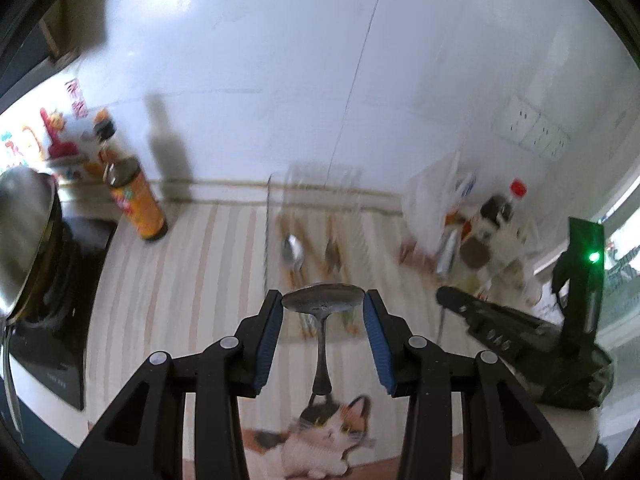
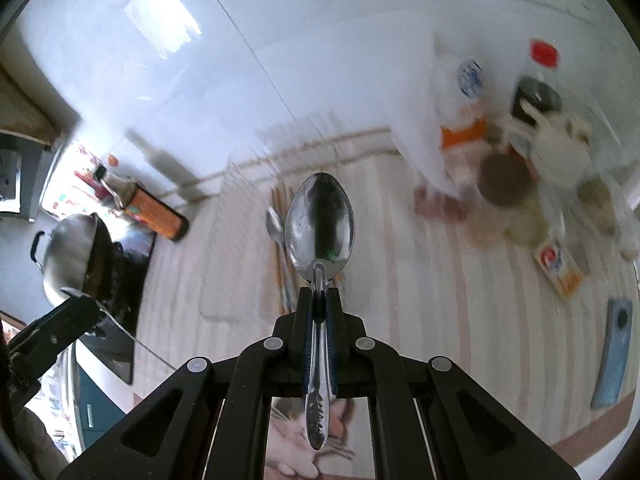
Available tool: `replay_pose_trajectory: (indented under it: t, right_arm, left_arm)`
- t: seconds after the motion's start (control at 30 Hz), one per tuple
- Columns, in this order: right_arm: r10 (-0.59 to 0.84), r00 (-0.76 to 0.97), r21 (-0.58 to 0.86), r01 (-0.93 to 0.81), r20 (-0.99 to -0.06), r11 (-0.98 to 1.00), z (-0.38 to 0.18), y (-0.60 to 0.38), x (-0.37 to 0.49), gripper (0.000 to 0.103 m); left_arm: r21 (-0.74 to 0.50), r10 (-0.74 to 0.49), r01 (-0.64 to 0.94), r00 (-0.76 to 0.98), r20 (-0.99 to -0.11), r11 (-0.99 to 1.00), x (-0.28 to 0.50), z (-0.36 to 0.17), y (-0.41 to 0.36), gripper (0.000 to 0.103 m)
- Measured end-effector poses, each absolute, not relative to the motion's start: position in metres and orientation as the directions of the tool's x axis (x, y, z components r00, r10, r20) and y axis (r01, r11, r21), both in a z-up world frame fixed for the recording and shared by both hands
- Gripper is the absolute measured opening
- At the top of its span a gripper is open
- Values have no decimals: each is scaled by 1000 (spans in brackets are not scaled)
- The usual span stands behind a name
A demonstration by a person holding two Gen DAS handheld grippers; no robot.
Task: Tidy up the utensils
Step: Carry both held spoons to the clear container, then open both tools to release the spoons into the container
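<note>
My left gripper [image 1: 324, 307] holds a metal spoon [image 1: 323, 300] crosswise by its bowl, the handle hanging down between the blue pads [image 1: 269, 332]. My right gripper [image 2: 319, 300] is shut on a second metal spoon [image 2: 320, 220] at the neck, bowl pointing forward and handle running back. Both hover over a clear utensil tray [image 1: 276, 216] on the striped mat; it holds another spoon [image 1: 293, 250] and wooden chopsticks [image 1: 332, 248]. The tray also shows in the right wrist view [image 2: 216, 280], with the spoon [image 2: 276, 228] in it.
An orange-labelled bottle [image 1: 136, 200] and a steel wok [image 1: 24, 240] on a black cooktop [image 1: 68, 320] stand at left. Bottles, jars and a white bag [image 1: 472, 220] crowd the right. A blue phone [image 2: 614, 356] lies at right. The right gripper's body [image 1: 520, 328] is close beside.
</note>
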State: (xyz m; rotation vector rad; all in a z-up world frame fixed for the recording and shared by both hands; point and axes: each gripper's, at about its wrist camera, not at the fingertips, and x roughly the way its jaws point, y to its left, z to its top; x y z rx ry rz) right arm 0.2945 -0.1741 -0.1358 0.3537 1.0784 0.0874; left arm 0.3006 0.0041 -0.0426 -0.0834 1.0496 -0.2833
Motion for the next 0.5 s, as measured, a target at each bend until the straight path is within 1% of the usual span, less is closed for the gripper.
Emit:
replay_pose_trajectory:
  t: [0.13, 0.23, 0.3, 0.37, 0.4, 0.43, 0.47, 0.5]
  right_arm:
    - [264, 459, 340, 89, -848, 936, -134, -170, 333, 6]
    - [283, 419, 348, 85, -863, 934, -146, -164, 366, 7]
    - [299, 380, 360, 99, -875, 928, -162, -162, 389, 7]
    - [297, 329, 349, 111, -897, 931, -178, -159, 404, 9]
    - [292, 313, 342, 117, -904, 933, -184, -159, 408, 13]
    - [284, 305, 331, 115, -909, 937, -187, -158, 410, 21]
    - [273, 304, 319, 111, -913, 941, -188, -156, 410, 26]
    - [258, 310, 303, 107, -915, 947, -189, -156, 407, 34]
  left_arm:
    - [-217, -279, 187, 446, -851, 958, 338, -46, 0, 38]
    - [-232, -279, 162, 392, -877, 959, 373, -67, -2, 39]
    - [-214, -248, 134, 345, -905, 968, 396, -88, -1, 39]
    - [-179, -204, 105, 334, -920, 978, 406, -100, 2, 39]
    - [-165, -187, 93, 331, -925, 982, 406, -104, 4, 39]
    - [-157, -176, 83, 332, -927, 984, 406, -107, 7, 42]
    - [-142, -159, 73, 338, -928, 987, 403, -110, 9, 47]
    - [-122, -137, 65, 353, -926, 990, 399, -111, 12, 59]
